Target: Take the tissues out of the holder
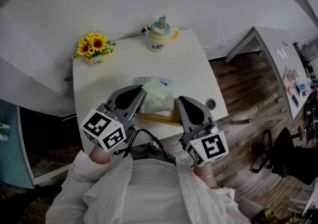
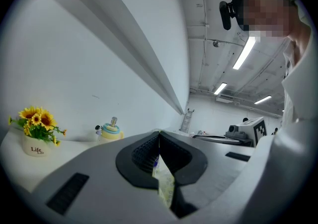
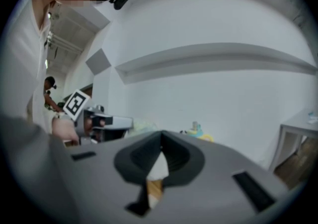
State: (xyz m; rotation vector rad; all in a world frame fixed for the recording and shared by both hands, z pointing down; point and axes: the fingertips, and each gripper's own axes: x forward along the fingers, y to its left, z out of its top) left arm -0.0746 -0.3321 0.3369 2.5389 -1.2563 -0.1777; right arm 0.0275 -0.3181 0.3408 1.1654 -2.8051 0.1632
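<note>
**Tissues Gripped, Holder Pinned at Table's Near Edge**

The tissue pack, in a pale green and blue wrapper, rests in the wooden holder near the front edge of a white table, directly ahead of the person. It has not yet come out.

The left gripper is clamped on the pack's left side. Its own view shows a thin strip of printed wrapper pinched flat between the closed pads.

The right gripper has its jaws drawn together at the holder's right end. Pale wood shows between them in the right gripper view, so it looks clamped on the holder's upright, though blur makes the exact contact hard to confirm.

The division of labour appears deliberate. One tool pins the holder so that the other can draw the pack free without dragging the wood across the table.

Both grippers reach roughly level across the tabletop, away from the person. The pack lies between them, held by the left and just beside the right.

At the table's far side, a sunflower pot on the left and a lidded mug towards the right stand well apart from the work.
</note>
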